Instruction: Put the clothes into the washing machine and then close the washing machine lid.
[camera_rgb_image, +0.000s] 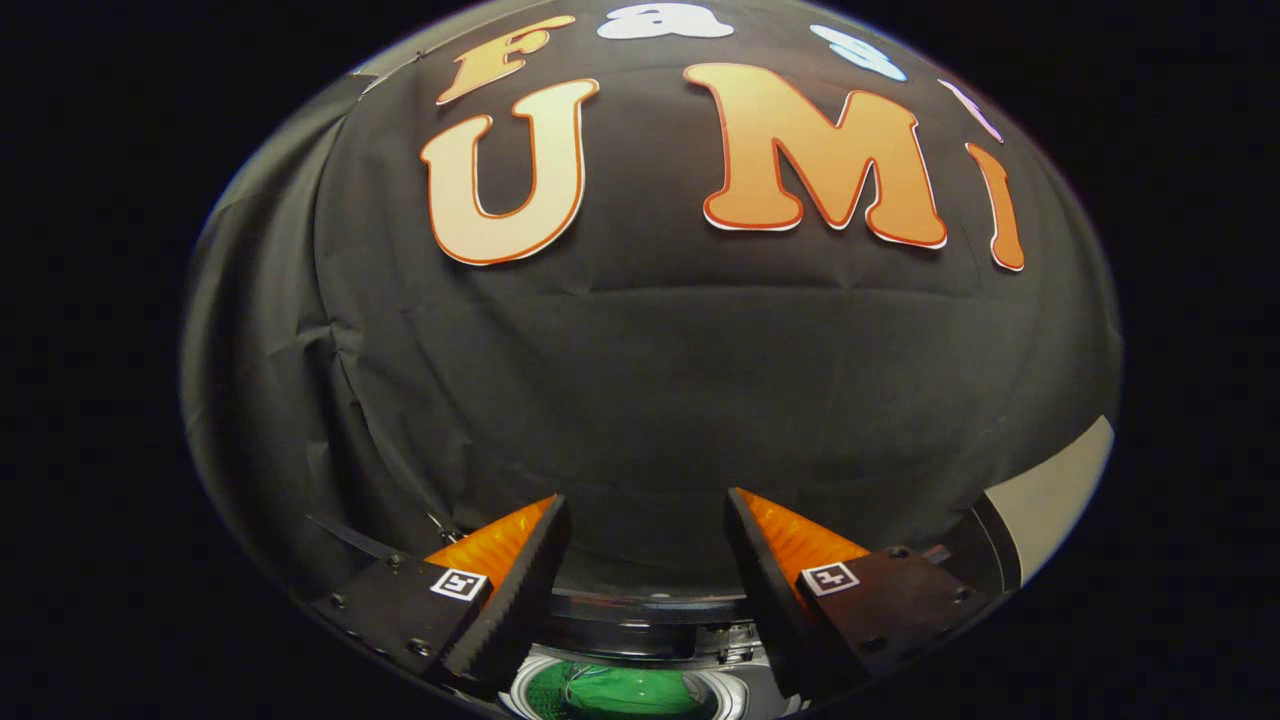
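Nearest to my camera are the two fingers (520, 590) of the gripper (648, 510), which reach forward with a wide gap between their ribbed pads. I read the tongs as open, with nothing between them and neither pad touching anything. Each finger carries a small square marker tag (459, 584) on its dark mounting block, one on either side.

Down in the gap between the fingers, close under the camera, I see the washing machine (640, 640). Its round drum opening (625, 690) has a pale rim, and inside it lies a green garment (620, 692), bunched up and showing folds. I take this to be the clothes already sitting in the drum, though part of the opening is cut off from my sight and I cannot tell how much cloth is in there. Just beyond the drum opening, still between the fingers, runs a dark curved band with a glossy edge, which looks like the raised lid (650, 610) or the back edge of the machine top; I cannot say for sure which it is. The drum shows uncovered from where I look.

Beyond the fingertips hangs the black cloth wall (650, 380) of the booth, creased in long folds. Off past my right finger, a pale flat panel (1060, 490) stands at the edge of the cloth. The gripper points at the wall, above the machine.
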